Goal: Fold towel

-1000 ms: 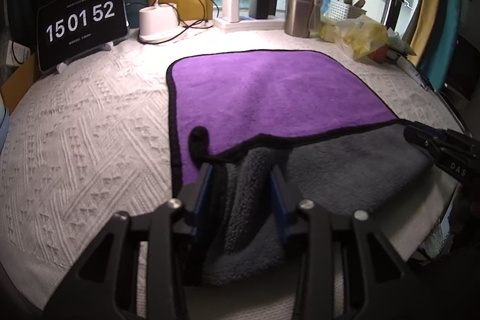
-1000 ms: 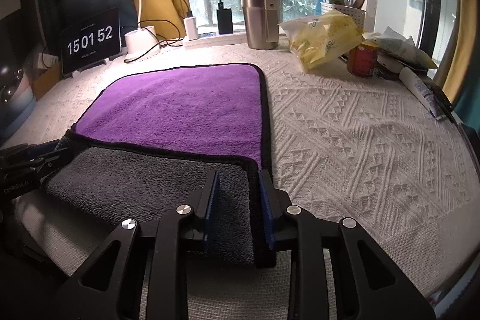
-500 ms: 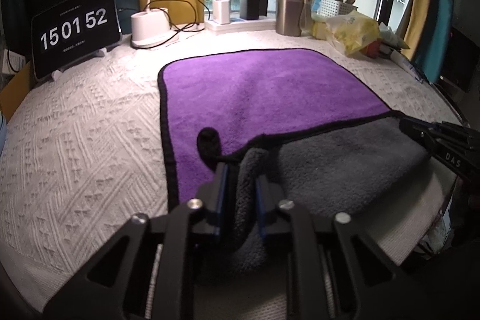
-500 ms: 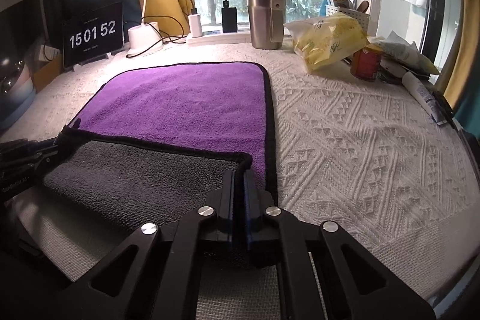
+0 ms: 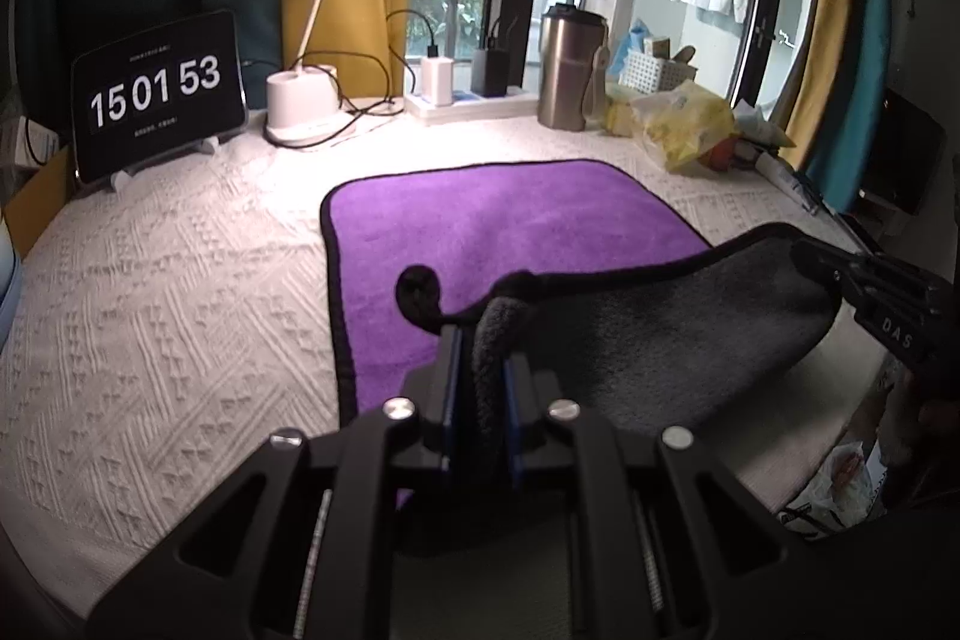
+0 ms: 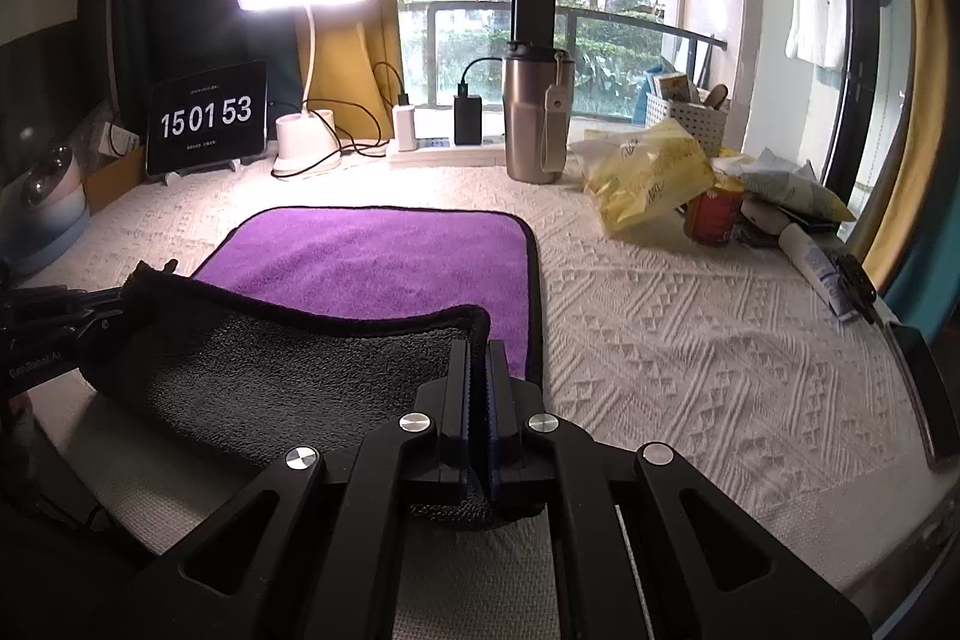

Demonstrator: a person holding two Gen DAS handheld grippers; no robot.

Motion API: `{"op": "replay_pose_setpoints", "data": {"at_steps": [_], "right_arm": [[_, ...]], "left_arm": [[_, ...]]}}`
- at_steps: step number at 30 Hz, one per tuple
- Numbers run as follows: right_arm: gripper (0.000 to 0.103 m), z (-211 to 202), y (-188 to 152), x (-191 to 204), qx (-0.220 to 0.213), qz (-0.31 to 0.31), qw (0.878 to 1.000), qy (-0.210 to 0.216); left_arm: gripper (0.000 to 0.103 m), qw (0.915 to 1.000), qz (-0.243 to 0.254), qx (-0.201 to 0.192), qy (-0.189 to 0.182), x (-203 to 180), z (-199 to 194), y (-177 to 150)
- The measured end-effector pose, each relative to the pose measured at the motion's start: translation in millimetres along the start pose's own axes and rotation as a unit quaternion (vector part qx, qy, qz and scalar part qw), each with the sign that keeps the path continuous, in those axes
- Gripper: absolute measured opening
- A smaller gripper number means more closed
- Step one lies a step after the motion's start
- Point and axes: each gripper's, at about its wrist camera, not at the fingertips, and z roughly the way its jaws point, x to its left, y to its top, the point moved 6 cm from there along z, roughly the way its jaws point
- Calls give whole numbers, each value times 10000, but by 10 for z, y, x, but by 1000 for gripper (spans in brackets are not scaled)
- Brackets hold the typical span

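Note:
A towel (image 5: 510, 220), purple on top and grey underneath with a black hem, lies on the white textured cloth; it also shows in the right wrist view (image 6: 384, 262). Its near edge is lifted and turned over, grey side up. My left gripper (image 5: 480, 346) is shut on the near left corner. My right gripper (image 6: 478, 358) is shut on the near right corner. Each gripper shows at the side of the other's view, the right one (image 5: 870, 292) and the left one (image 6: 54, 322).
At the back stand a clock tablet (image 5: 159, 94), a lit desk lamp (image 5: 300, 106), chargers on a power strip (image 5: 462, 100) and a steel tumbler (image 5: 567, 70). A yellow bag (image 6: 648, 172), a can (image 6: 714, 214) and a tube (image 6: 816, 268) lie at the right.
Both grippers closed on the towel's near corners and lifted them. The near edge has risen off the table and moved toward the far side, grey side showing.

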Motion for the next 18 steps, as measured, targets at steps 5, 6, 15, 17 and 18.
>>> {"op": "replay_pose_setpoints", "data": {"at_steps": [5, 6, 15, 17, 18], "right_arm": [[5, 4, 109, 6, -131, -73, 9999, -23], [5, 12, 128, -1, -150, -75, 9999, -25], [5, 83, 365, -26, -445, -135, 9989, -52], [5, 107, 414, -32, -498, -144, 9986, -59], [5, 122, 436, -36, -518, -150, 9985, -61]], "left_arm": [[13, 9999, -5, -123, 10, 27, -33, 99], [13, 9999, -5, -147, 15, 35, -32, 121], [13, 9993, 27, -377, 72, 90, 4, 353], [13, 9991, 47, -423, 91, 95, 13, 395], [13, 9990, 52, -442, 103, 101, 19, 414]]}}
